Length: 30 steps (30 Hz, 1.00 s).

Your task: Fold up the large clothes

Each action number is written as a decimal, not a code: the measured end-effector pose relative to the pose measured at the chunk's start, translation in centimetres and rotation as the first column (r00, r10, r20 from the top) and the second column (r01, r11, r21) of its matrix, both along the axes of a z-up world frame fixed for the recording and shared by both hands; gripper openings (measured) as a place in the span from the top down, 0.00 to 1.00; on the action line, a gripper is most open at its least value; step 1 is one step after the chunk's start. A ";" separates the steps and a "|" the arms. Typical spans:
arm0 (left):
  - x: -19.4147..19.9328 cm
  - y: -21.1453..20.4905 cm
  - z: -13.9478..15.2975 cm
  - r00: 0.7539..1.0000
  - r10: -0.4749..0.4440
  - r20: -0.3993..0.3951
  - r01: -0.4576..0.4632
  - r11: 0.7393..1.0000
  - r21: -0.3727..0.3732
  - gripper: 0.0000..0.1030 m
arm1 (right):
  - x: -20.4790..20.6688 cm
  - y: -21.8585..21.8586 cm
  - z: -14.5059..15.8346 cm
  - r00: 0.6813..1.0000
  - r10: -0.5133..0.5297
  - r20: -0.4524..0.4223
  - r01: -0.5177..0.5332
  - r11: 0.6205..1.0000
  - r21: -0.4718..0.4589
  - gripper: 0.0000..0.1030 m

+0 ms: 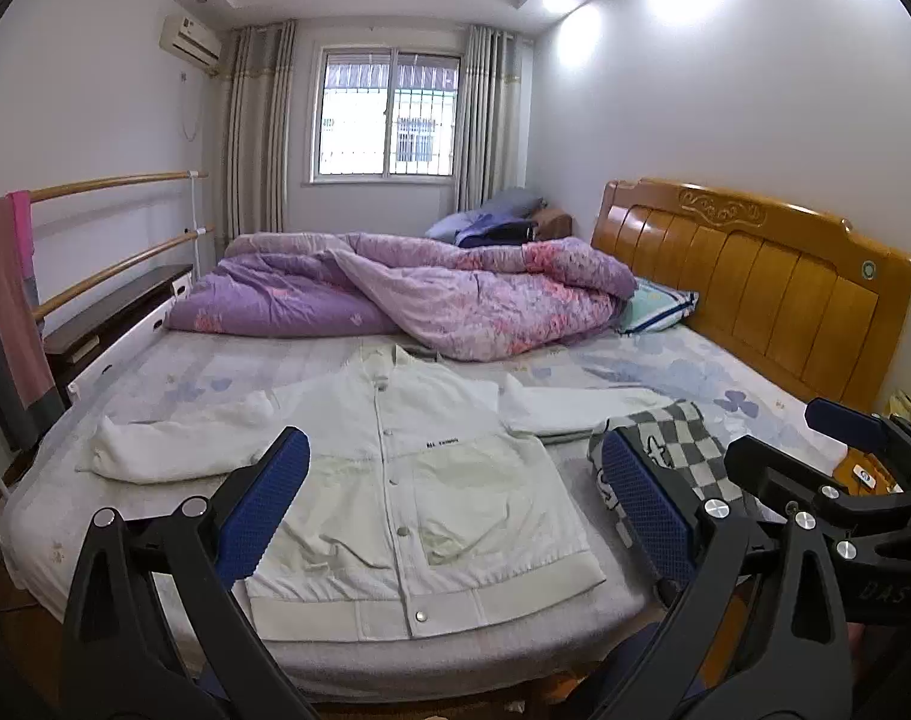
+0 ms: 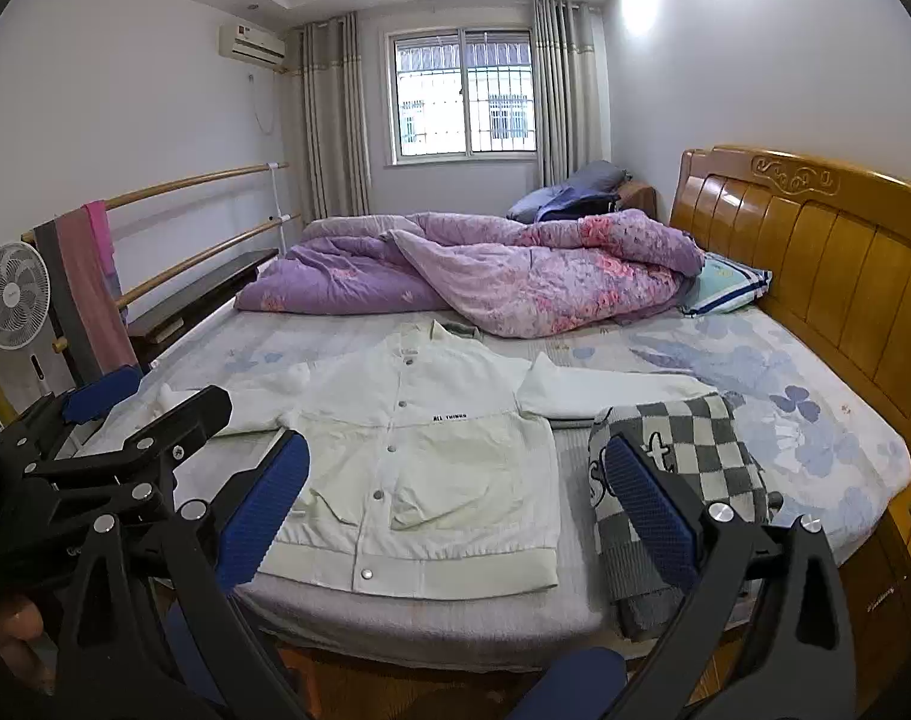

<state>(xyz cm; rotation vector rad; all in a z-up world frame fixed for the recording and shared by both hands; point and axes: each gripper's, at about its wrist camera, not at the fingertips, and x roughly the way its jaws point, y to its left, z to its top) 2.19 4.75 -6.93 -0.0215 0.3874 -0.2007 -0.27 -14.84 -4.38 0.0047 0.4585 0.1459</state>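
Two blue pads of the left claw [image 1: 455, 498] stand wide apart and empty in the left wrist view, framing the white jacket [image 1: 419, 480] spread flat, buttoned, at frame centre on the bed [image 1: 665, 360]. From the right wrist view, the right claw [image 2: 455, 498] likewise gapes empty; the checkered garment [image 2: 689, 468] at lower right touches the jacket's sleeve and could snag or drag along during folding.

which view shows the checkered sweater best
The right wrist view: the folded checkered sweater shows nearly whole beside the white jacket. In the left wrist view, the sweater is largely hidden behind blue gripper pads.
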 end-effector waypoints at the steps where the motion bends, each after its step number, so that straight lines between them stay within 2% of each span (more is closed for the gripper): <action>1: -0.1 0.0 0.2 1.000 0.004 0.007 -0.004 1.000 0.002 0.05 | -0.1 0.0 0.2 1.000 -0.002 0.006 0.002 1.000 -0.002 0.07; 9: -1.1 0.1 1.6 0.997 0.033 0.064 -0.034 0.999 0.009 0.05 | -0.7 0.1 1.3 0.999 0.002 0.048 -0.002 1.000 0.002 0.07; 30: -0.7 -0.1 1.9 0.996 0.043 0.073 -0.044 0.999 0.014 0.05 | -0.4 0.0 1.5 0.998 0.003 0.063 -0.004 1.000 0.014 0.07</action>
